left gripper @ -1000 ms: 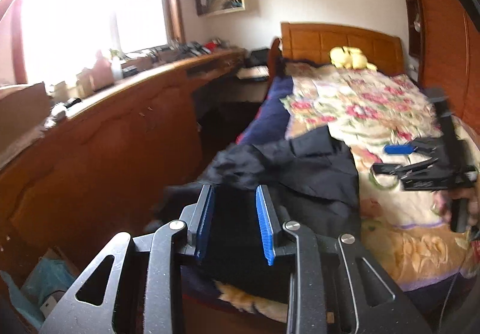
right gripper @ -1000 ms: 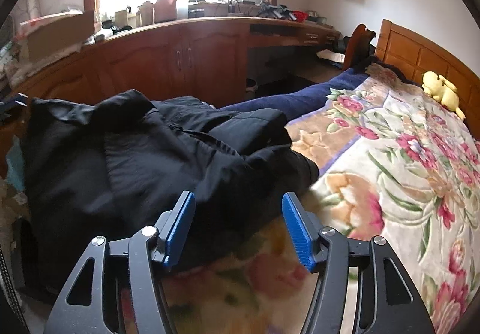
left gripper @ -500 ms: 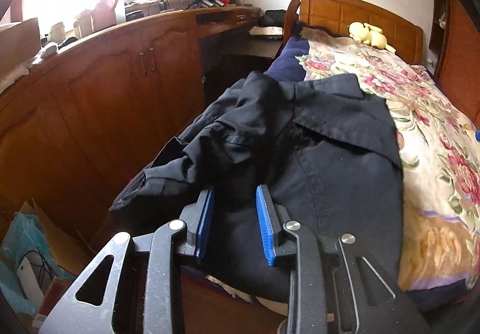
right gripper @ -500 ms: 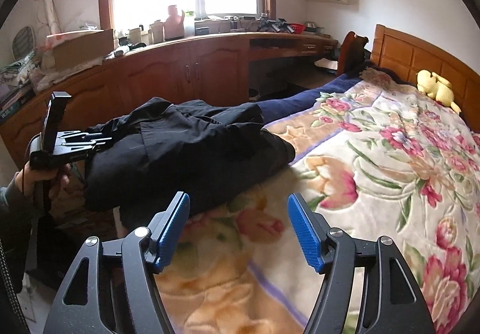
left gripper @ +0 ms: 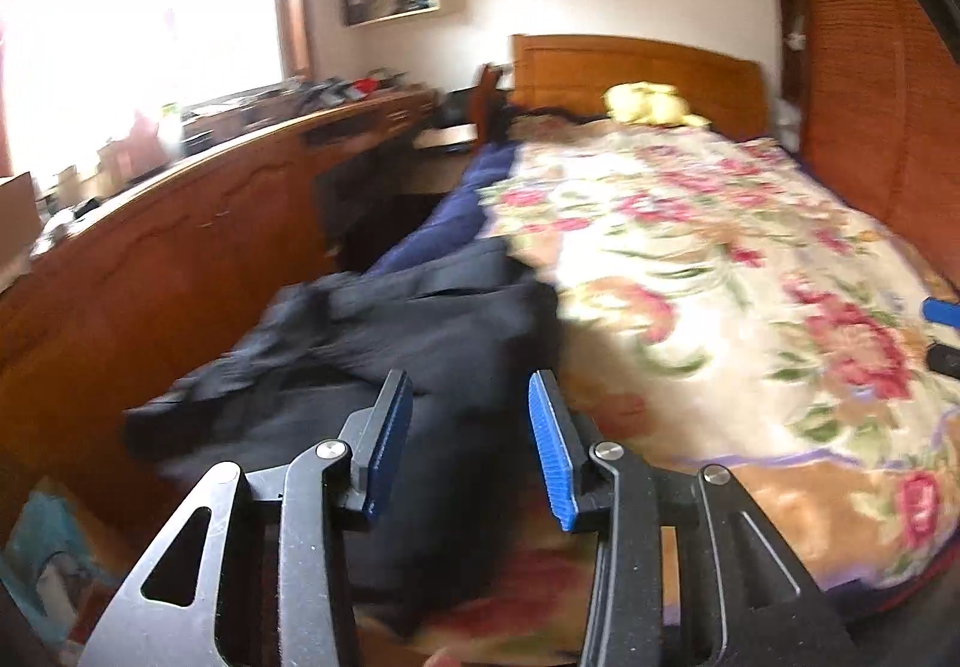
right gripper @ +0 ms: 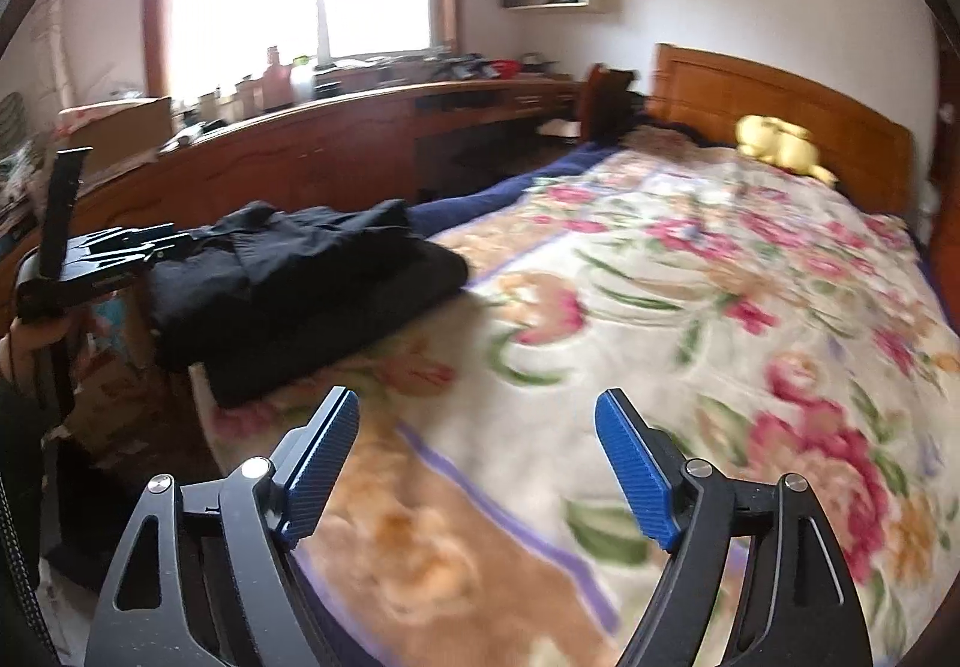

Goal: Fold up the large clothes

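Note:
A dark, crumpled garment lies bunched on the near left corner of the floral blanket, one part hanging over the bed's side. My left gripper hovers over its near end. The jaws are opening, with cloth seen in the gap but not pinched by the pads. From the right wrist, the garment lies far left, and the left gripper, held by a hand, meets its edge. My right gripper is over bare blanket, jaws opening wide with nothing between them.
A long wooden cabinet with a cluttered top runs under the window, left of the bed. The headboard and a yellow plush toy are at the far end. Boxes and bags sit on the floor beside the bed.
The right gripper has pulled back and to the right off the garment, and its jaws have spread wider. The left gripper's jaws have parted, and its view has swung towards the bed.

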Tool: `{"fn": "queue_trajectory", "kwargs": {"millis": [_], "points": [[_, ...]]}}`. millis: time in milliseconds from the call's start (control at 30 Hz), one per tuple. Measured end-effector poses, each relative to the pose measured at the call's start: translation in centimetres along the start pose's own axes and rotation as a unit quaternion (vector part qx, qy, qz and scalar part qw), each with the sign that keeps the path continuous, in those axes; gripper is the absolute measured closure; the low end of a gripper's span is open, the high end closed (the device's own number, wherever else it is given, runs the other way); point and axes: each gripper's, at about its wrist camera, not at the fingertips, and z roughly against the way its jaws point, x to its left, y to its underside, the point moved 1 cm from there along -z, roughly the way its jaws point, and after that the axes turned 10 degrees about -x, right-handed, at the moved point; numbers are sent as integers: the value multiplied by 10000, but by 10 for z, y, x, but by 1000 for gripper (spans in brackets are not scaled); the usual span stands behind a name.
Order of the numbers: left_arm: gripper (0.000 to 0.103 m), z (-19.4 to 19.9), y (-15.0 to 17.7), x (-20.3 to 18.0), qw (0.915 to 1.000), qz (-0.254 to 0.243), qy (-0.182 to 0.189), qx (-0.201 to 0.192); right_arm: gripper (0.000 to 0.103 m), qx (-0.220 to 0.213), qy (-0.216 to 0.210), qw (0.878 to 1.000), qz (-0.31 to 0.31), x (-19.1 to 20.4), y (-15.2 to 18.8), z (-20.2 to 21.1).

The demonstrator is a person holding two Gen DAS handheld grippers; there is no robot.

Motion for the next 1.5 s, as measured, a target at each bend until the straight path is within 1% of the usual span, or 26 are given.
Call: {"fn": "queue_trajectory", "kwargs": {"millis": [33,100,133,200,233,300,333,400,467,533,667,767,833,1033,1133,1300,1500], "points": [[62,0,-2,-20,9999,20,146,-17,20,-12,138,9999,-55,-5,4,9],[62,-2,-3,-46,9993,45,363,1,20,-23,340,9993,-158,-13,12,26],[62,-4,-4,-66,9984,48,572,7,20,-42,490,9986,-211,-17,16,35],[62,-4,-4,-94,9965,14,831,1,20,-79,678,9972,-297,-22,21,49],[62,-4,-4,-114,9952,-56,981,15,20,-97,757,9965,-351,-25,24,57],[62,0,-3,-139,9934,-108,1144,11,20,-152,915,9946,-462,-31,28,70],[62,1,-2,-157,9913,-127,1307,19,20,-166,981,9938,-499,-32,29,74],[62,6,-3,-181,9885,-183,1502,26,20,-198,1137,9917,-567,-36,32,87],[62,11,-3,-203,9877,-275,1537,-1,20,-249,1287,9893,-634,-36,33,95],[62,21,-6,-224,9870,-366,1559,-121,20,-337,1451,9864,-695,-36,33,108],[61,41,-16,-251,9843,-451,1684,-259,20,-595,1779,9790,-796,-32,34,134],[61,57,-23,-263,9816,-411,1825,-371,20,-838,2017,9721,-854,-26,34,157],[61,69,-28,-266,9810,-353,1856,-436,20,-977,2170,9673,-882,-20,32,170],[61,96,-38,-268,9800,-354,1851,-637,20,-1194,2363,9596,-958,-7,44,189],[61,105,-39,-265,9799,-288,1844,-712,20,-1210,2367,9594,-942,3,48,192],[60,111,-37,-260,9798,-175,1859,-721,20,-1251,2371,9588,-940,4,49,196],[60,111,-36,-258,9797,-147,1865,-716,20,-1265,2362,9588,-943,-3,49,196]]}}
